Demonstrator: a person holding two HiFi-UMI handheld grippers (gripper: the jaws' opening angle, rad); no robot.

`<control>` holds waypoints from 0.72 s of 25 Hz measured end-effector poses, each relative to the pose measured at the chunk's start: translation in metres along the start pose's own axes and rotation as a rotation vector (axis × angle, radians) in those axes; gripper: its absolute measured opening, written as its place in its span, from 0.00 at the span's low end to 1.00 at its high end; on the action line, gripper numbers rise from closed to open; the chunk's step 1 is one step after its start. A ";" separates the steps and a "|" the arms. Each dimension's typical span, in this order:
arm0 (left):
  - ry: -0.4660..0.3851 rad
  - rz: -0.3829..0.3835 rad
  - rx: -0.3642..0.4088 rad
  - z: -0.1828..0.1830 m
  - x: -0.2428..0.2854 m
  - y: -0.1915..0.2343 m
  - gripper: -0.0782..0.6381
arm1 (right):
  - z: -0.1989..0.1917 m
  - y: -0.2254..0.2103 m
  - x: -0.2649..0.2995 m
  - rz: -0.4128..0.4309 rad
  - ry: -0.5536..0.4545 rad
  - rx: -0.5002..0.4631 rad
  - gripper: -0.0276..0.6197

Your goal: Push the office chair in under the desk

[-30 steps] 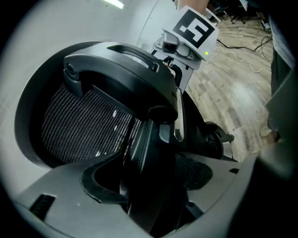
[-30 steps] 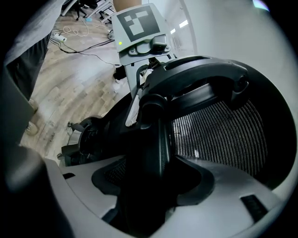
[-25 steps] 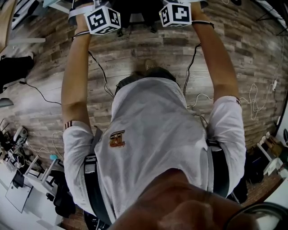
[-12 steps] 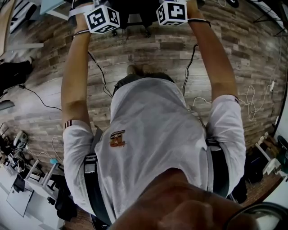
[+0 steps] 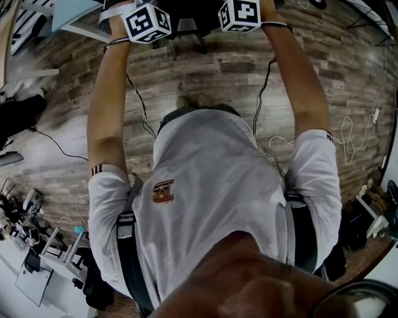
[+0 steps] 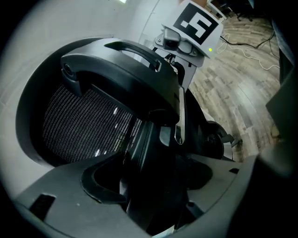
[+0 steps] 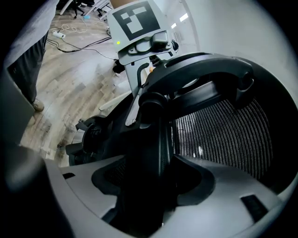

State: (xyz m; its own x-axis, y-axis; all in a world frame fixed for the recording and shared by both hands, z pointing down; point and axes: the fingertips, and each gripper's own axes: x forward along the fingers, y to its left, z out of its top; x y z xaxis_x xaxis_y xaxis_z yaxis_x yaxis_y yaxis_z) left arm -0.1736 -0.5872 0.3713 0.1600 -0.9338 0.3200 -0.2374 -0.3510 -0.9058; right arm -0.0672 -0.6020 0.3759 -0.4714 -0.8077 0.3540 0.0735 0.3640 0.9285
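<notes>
Gripping comes first. Our left claw [image 6: 149, 186] is closed on a dark rib of the chair [image 6: 116, 69] back, and the rib fills the gap between its jaws. The mesh [image 6: 79, 121] sits at the left of that frame. Our right claw [image 7: 149, 186] is clamped the same way on the back's frame, with the mesh at the right of its frame. Neither claw has slack that we can see, so we judge the hold good enough to push through.

Just beyond the jaws, the curved top bar [image 7: 205, 69] arches over both grips, and each claw shows in the other's view across it. Since the two grips are level with each other, we should press with both arms [image 5: 109, 105] evenly. An uneven push would likely swivel the seat rather than roll it. We should also drive forward, not down, so the chair does not tip.

In the head view our feet [image 5: 193, 100] stand mid-frame on the wood floor [image 5: 211, 65]. Cables [image 5: 140, 102] trail beside them, so we should step carefully as we follow.

Farthest off, the chair is at top centre between the claws, cut by the frame edge. A pale table [image 5: 74, 11] corner shows at upper left. We cannot tell how far under the chair is, so we should steer gently toward it.
</notes>
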 end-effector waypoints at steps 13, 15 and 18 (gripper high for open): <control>0.012 -0.032 0.008 0.002 0.059 0.020 0.59 | -0.031 -0.017 0.044 0.006 0.010 0.015 0.45; -0.002 -0.032 0.010 0.005 0.064 0.022 0.58 | -0.037 -0.020 0.049 0.001 0.026 0.012 0.45; -0.030 -0.027 0.004 0.017 0.071 0.020 0.58 | -0.053 -0.021 0.053 -0.006 0.055 0.008 0.45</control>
State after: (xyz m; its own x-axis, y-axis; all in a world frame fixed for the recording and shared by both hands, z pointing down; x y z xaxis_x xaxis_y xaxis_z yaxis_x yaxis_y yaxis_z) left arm -0.1506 -0.6593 0.3710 0.1944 -0.9216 0.3359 -0.2286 -0.3756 -0.8982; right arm -0.0468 -0.6772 0.3807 -0.4224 -0.8343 0.3542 0.0638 0.3624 0.9298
